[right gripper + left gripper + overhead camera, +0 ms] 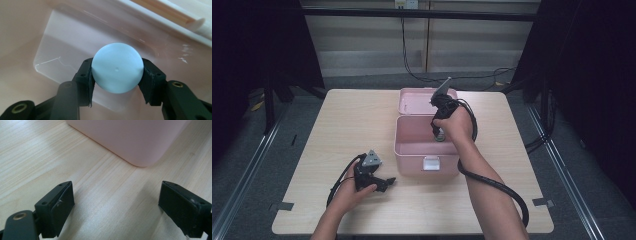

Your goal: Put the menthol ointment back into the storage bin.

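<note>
One claw [117, 75] grips a blue ball [117, 67] inside pink box [412, 150]

In the high view, the person's right hand [455, 125] covered most of the right hand-held gripper [439, 134], and the thing between its jaws was too small to make out. The pale blue round-topped object [117, 70] hid its own lower part in the right gripper view. The pink plastic box [130, 140] was cut off by the top edge of the left gripper view.
</note>
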Demonstrator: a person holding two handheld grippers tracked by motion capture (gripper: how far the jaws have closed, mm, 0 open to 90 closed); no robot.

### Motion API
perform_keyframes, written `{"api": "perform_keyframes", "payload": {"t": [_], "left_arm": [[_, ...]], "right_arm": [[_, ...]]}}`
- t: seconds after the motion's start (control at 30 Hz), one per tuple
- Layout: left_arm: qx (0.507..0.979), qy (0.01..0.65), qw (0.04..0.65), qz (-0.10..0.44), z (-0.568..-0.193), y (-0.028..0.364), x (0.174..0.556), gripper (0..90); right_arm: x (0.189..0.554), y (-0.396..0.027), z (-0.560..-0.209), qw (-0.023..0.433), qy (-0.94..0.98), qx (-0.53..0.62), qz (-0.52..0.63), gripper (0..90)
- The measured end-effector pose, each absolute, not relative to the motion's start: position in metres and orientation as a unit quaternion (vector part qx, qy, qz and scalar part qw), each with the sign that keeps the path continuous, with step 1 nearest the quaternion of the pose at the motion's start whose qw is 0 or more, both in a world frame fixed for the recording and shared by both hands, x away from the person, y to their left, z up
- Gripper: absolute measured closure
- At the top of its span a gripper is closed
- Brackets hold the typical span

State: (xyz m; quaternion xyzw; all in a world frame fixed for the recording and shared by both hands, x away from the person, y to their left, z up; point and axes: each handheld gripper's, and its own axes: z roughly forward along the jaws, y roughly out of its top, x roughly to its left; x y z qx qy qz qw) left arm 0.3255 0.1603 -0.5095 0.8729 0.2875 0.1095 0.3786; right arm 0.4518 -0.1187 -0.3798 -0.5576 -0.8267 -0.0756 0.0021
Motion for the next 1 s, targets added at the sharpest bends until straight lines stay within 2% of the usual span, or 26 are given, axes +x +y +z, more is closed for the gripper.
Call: {"api": "perform_keyframes", "payload": {"t": [1.0], "left_arm": [[0.873,0.288,0.378,0.112,-0.509,0.160,0.325,12.5]], "right_arm": [[0.461,-0.112,-0.409,-0.008,-0.816,-0.573,-0.074,50.3]]}}
